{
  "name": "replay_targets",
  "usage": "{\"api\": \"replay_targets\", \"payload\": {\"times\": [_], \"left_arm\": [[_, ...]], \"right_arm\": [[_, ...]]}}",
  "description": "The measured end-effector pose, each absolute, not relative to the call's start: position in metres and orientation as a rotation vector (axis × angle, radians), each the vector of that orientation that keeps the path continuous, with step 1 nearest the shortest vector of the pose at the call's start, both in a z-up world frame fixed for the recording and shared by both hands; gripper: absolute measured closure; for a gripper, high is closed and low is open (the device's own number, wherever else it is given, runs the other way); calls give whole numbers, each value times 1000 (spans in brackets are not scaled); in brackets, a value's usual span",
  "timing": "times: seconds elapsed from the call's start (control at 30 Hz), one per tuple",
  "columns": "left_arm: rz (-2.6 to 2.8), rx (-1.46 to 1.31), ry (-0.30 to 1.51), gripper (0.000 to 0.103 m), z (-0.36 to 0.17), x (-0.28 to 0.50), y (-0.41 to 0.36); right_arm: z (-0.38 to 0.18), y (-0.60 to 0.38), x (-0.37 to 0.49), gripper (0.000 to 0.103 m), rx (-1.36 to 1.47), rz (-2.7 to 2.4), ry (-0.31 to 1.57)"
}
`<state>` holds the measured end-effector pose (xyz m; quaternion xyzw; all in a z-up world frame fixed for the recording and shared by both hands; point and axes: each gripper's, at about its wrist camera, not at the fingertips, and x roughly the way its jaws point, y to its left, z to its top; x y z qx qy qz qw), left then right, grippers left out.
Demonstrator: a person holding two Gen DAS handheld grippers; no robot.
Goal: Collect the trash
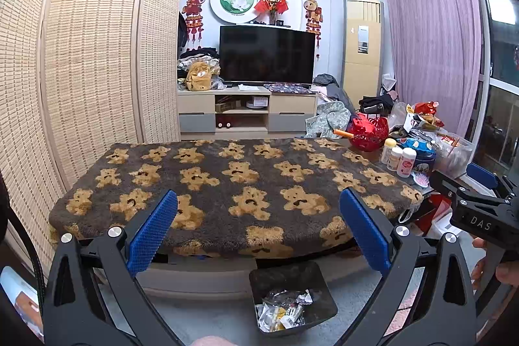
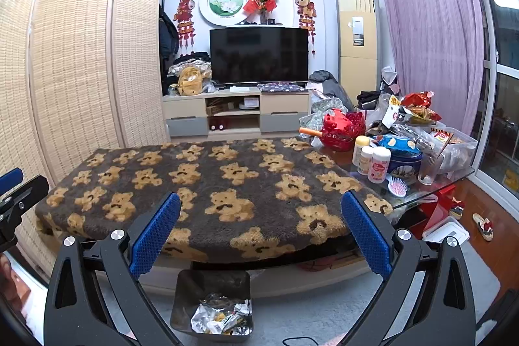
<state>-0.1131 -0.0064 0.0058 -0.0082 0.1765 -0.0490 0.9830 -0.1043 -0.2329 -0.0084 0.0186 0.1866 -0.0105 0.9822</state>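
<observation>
A dark bin [image 1: 319, 287] [image 2: 191, 297] stands on the floor in front of the table and holds several crumpled wrappers [image 1: 282, 310] [image 2: 223, 315]. My left gripper [image 1: 258, 200] is open above the table's near edge, nothing between its blue pads. My right gripper [image 2: 261, 203] is open too and empty, at about the same height. The right gripper's body [image 1: 480, 209] shows at the right edge of the left wrist view, and the left gripper's body [image 2: 16, 200] at the left edge of the right wrist view. The bear-patterned blanket [image 1: 233, 180] [image 2: 207, 184] on the table carries no loose trash.
Clutter fills the table's right end: a red basket [image 2: 343, 127], white bottles [image 2: 373, 161], a blue tin [image 2: 402, 158], a pink hairbrush [image 2: 397, 185], snack bags [image 2: 418, 109]. A woven folding screen [image 1: 90, 54] stands left. A television [image 1: 266, 54] on a cabinet lies beyond.
</observation>
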Motion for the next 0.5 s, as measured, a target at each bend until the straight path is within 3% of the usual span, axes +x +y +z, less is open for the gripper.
{"api": "replay_targets", "payload": {"times": [0.5], "left_arm": [[-98,-17,352,8,8,-114,-5]], "right_arm": [[-8,-229,-103,3,40,-18,376]]}}
